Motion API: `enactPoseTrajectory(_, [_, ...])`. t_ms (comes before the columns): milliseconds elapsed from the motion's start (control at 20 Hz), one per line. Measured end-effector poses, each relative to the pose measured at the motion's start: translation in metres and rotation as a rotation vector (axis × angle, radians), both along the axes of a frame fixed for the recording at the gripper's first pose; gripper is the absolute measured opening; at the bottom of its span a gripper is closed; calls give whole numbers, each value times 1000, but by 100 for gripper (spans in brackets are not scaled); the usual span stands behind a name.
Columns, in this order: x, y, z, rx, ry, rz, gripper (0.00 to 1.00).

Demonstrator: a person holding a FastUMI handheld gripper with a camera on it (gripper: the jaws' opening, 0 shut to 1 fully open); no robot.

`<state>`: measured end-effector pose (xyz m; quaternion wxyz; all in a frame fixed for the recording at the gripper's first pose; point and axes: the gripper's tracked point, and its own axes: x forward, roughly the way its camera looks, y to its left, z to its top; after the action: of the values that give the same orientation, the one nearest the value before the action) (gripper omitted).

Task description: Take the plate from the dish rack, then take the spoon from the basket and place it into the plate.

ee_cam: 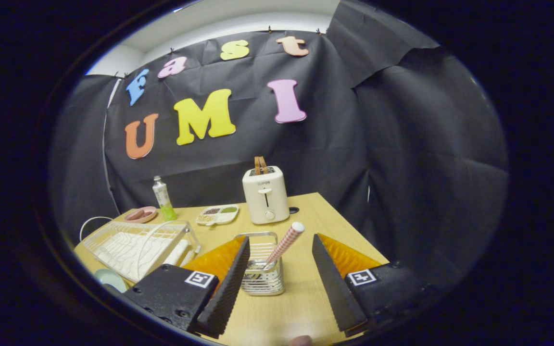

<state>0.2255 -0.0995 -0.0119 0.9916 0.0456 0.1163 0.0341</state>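
Observation:
A small wire basket (pixel 261 279) stands on the wooden table (pixel 301 307), between my two fingers and close to the left one. A spoon (pixel 287 240) with a red-and-white checked handle leans out of it toward the right, its tip level with my fingertips. My gripper (pixel 281 239) is open, with both fingers clear of the handle. A white wire dish rack (pixel 135 245) lies to the left of the left finger. Part of a pale green plate (pixel 109 278) rests on the table by the rack's near corner.
A white toaster (pixel 265 194) stands beyond the basket near the back wall. Left of it are a divided snack tray (pixel 218 215), a green-and-white bottle (pixel 164 198) and a pink dish (pixel 141 214). The table's right edge runs close to the right finger.

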Motion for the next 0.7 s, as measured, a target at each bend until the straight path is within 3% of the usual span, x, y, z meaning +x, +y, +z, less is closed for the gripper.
enactPoseTrajectory(100, [8,2,-5,24,21,8,83])
enactPoseTrajectory(200, [15,7,-9,56,39,30,73])
enactPoseTrajectory(450, [14,19,-3,92,57,48,31])
enactPoseTrajectory(700, [7,35,4,111,82,70,12])
